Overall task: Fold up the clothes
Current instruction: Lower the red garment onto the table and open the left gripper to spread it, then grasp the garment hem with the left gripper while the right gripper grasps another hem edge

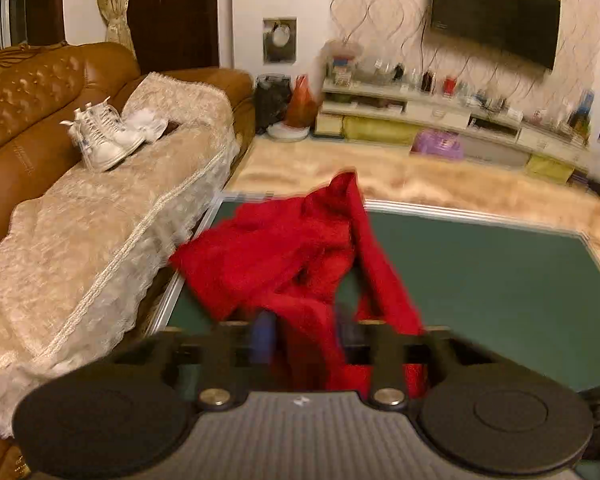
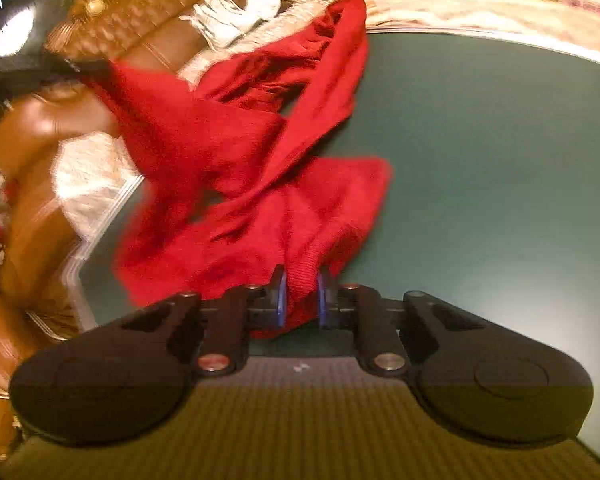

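red garment [image 1: 284,252] bunched mid-frame, lifted over the green table [image 1: 500,280] beside the sofa [image 1: 40,100] at left. pinched by both tools: left gripper [image 1: 304,340] with jaws pressed on a fold at lower centre, though blurred; right gripper [image 2: 300,300] with blue pads [image 2: 281,300] clamped on a ribbed edge. soft, light, fuzzy knit by the look of it, likely to sag and twist, so probably best held at hem or shoulder corners, spread apart and kept taut.

Red fuzzy knit garment [image 1: 284,256], crumpled and twisted with folds bunched, hangs lifted over the near-left part of the green desk [image 1: 480,280], one strip trailing toward the desk's far edge.
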A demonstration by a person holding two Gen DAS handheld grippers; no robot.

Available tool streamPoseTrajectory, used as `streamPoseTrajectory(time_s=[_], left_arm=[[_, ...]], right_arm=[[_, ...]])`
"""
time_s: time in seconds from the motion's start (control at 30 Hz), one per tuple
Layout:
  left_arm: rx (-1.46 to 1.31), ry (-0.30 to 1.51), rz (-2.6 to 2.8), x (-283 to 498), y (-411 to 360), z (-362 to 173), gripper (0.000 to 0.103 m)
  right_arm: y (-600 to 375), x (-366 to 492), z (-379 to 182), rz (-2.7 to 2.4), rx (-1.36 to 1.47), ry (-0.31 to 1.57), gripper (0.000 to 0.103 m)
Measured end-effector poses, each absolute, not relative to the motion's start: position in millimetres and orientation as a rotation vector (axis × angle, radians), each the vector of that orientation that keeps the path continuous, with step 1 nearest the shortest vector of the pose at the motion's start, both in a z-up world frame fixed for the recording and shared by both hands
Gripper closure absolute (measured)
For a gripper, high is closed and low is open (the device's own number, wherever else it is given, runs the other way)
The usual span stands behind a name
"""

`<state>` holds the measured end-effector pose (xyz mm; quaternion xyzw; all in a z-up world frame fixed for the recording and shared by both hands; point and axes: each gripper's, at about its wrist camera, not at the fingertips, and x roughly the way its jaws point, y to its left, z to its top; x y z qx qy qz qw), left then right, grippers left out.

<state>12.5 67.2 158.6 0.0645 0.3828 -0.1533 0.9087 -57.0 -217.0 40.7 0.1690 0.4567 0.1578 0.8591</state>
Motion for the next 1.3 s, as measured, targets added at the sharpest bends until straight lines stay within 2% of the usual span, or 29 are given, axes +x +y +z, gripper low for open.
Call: streamPoseTrajectory(time_s=[0.07, 0.23, 0.4, 0.5, 0.57, 0.63, 0.7, 0.9, 1.1, 1.3], left_arm=[[0.145, 0.774, -0.397, -17.5, 71.0, 153.6, 0.034], [0.195, 0.807, -0.618, -110.7, 57.6, 128.0, 0.017], [0.294, 0.782, -0.684, -159.8, 14.6, 96.3, 0.017], [0.296, 0.781, -0.664, -158.1, -5.1, 83.7, 0.017], [0.288, 0.802, -0.625, -143.3, -9.3, 71.7, 0.021], [0.272, 0.835, -0.583, -126.5, -8.4, 60.5, 0.031], [0.233, 0.888, -0.537, -110.1, 3.7, 49.2, 0.032], [0.096, 0.955, -0.432, -84.7, 50.3, 34.1, 0.032], [-0.003, 0.950, -0.327, -66.0, 77.7, 39.7, 0.032], [-0.054, 0.930, -0.326, -55.6, 90.6, 47.9, 0.031]], right_arm=[[-226.2, -79.0, 53.8, 0.325, 0.430, 0.967, 0.085], [-239.1, -112.3, 83.6, 0.307, 0.576, 0.985, 0.085], [-212.7, -101.2, 99.6, 0.344, 0.546, 1.031, 0.085], [-196.9, -85.7, 101.0, 0.346, 0.513, 1.057, 0.085], [-190.9, -74.3, 98.1, 0.360, 0.493, 1.053, 0.081], [-189.5, -62.6, 92.6, 0.357, 0.451, 1.017, 0.051], [-196.6, -56.8, 85.0, 0.322, 0.433, 0.975, 0.042], [-224.9, -70.1, 61.7, 0.331, 0.415, 0.958, 0.041], [-187.9, -95.7, 58.1, 0.455, 0.091, 0.963, 0.041], [-130.6, -118.7, 57.3, 0.482, -0.176, 0.888, 0.041]])
